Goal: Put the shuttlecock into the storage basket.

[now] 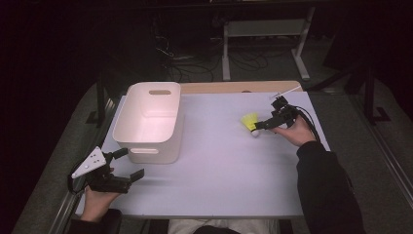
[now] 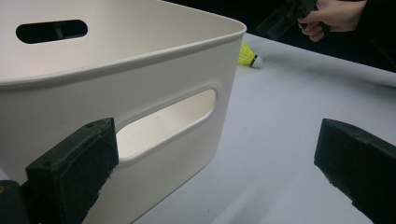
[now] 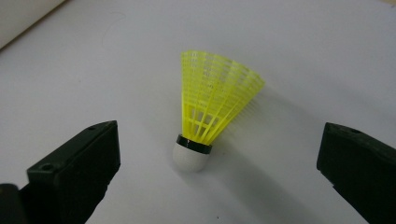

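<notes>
The desk (image 1: 219, 165) carries a white bin (image 1: 151, 122) at left. Left tongs (image 1: 124, 165) wait open and empty beside it. Right tongs (image 3: 219, 172), wide open, straddle the yellow shuttlecock (image 3: 212, 107) lying right of centre. Risk: closing on the flexible skirt may squirt it sideways.

The left gripper (image 1: 127, 165) sits low at the near left corner of the table (image 1: 224, 190), held from beneath by the left hand (image 1: 100, 197). Its jaws stand wide apart with nothing between them, pointing to the right and slightly away from the person. A grey plate (image 1: 90, 162) tops it. The right gripper (image 1: 257, 126) is over the far right part of the table, gripped by the right hand (image 1: 293, 130), whose dark sleeve (image 1: 326, 190) runs back to the near edge. It points left, jaws spread wide and clasping nothing.
</notes>
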A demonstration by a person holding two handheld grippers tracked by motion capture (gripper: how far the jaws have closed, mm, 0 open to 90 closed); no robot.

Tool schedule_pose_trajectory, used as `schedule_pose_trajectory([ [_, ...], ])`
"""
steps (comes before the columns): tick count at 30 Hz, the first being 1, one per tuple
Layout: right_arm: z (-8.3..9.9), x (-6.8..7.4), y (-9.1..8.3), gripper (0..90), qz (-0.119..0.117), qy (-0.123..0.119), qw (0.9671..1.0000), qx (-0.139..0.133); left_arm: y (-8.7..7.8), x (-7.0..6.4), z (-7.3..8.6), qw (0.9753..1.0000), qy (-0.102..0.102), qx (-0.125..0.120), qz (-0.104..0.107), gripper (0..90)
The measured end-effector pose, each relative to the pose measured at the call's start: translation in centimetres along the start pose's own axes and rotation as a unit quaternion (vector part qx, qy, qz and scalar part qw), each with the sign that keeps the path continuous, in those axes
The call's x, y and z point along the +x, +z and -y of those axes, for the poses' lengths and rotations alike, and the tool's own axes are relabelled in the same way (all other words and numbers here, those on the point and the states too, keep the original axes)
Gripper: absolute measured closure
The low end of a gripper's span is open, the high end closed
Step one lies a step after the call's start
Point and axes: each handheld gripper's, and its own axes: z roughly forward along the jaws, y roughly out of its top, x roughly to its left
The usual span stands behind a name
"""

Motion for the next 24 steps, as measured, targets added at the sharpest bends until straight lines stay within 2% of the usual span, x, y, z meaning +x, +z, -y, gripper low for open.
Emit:
schedule_pose_trajectory([
  [10, 0.0, 0.3, 1.2, 0.0, -0.007, -0.003, 0.9998, 0.020, 0.0, 0.0, 0.0, 1.0000, 0.000, 0.001, 0.001, 0.0],
  [24, 0.2, 0.1, 2.5, 0.0, -0.008, 0.004, 0.9990, 0.044, 0.0, 0.0, 0.0, 1.0000, 0.000, 0.001, 0.001, 0.0],
])
